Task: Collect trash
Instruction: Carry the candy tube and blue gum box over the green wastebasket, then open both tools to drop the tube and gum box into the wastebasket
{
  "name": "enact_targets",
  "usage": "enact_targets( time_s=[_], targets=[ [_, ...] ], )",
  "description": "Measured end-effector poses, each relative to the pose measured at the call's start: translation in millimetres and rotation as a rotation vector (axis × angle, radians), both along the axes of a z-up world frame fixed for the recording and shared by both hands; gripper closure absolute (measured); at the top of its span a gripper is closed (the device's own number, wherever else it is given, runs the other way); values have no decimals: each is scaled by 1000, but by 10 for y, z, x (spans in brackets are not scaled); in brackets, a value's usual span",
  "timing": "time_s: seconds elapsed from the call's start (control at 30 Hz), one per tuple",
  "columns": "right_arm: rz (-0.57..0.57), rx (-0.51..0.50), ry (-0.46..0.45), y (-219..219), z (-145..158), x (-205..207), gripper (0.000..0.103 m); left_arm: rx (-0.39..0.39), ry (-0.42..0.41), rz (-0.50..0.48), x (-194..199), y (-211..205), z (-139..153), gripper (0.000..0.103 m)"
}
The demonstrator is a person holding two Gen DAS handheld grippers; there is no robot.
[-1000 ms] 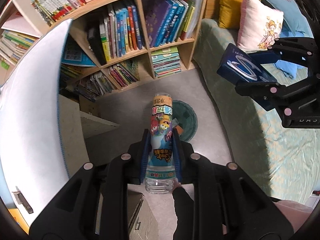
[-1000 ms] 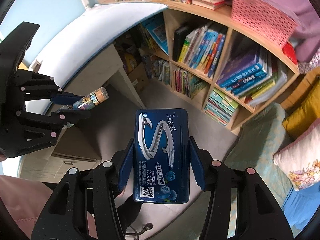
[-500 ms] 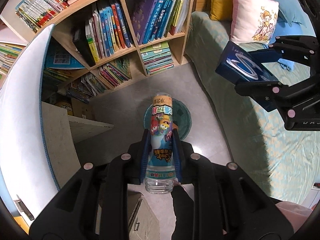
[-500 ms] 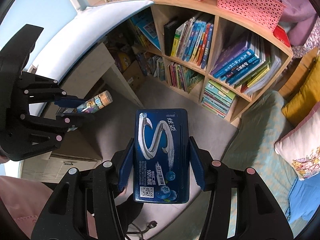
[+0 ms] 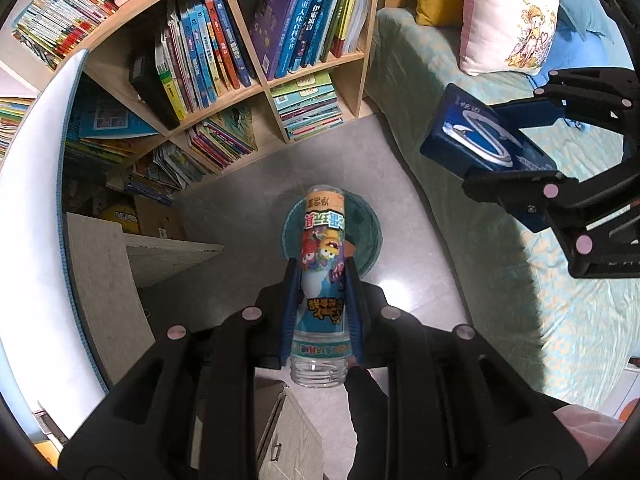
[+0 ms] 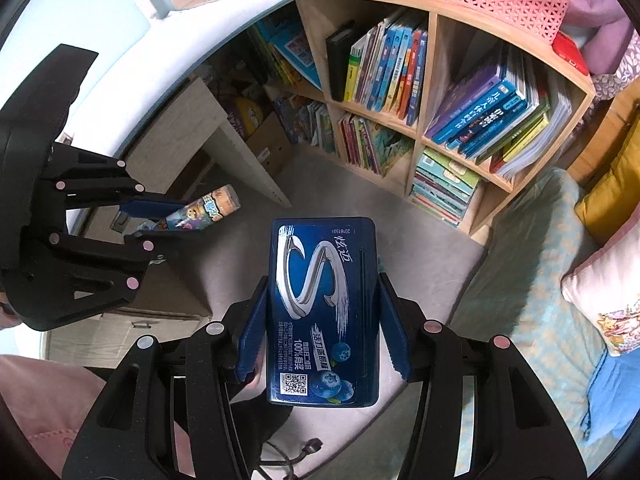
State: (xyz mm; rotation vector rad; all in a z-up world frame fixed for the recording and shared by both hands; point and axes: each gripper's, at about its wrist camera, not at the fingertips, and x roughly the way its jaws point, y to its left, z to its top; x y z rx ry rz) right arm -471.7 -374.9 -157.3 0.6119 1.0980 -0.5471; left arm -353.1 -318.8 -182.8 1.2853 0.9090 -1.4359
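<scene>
The left gripper (image 5: pixel 322 300) was clamped on the bottle (image 5: pixel 323 276), pointing down right over the bin (image 5: pixel 370 232) on the floor. To its right, the right gripper (image 6: pixel 322 324) gripped the box (image 6: pixel 324 312), off to the bin's side near the bed (image 5: pixel 500 280). Best to centre each over the rim before parting the jaws, bottle first.

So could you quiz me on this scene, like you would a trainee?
1. True or false: the left gripper is shut on a plastic bottle.
2. What does the right gripper hold? A) a book B) a blue gum box C) a pillow
3. Fill in: on the floor, straight under the bottle, stands a teal ____.

Key: 1 true; 2 B; 3 bin.
</scene>
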Motion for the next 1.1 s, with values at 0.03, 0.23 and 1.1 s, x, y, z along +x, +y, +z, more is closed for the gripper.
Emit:
enact_targets(
  time_s=[0.03, 0.23, 1.1],
  targets=[
    [1, 3, 0, -3, -8, 3, 50, 2, 1, -1, 1, -3, -4, 83],
    [10, 16, 0, -45, -67, 23, 51, 14, 1, -7, -25, -12, -65, 83],
    [3, 42, -35, -315, -186, 61, 26, -2, -3, -11, -62, -141, -183, 32]
  ],
)
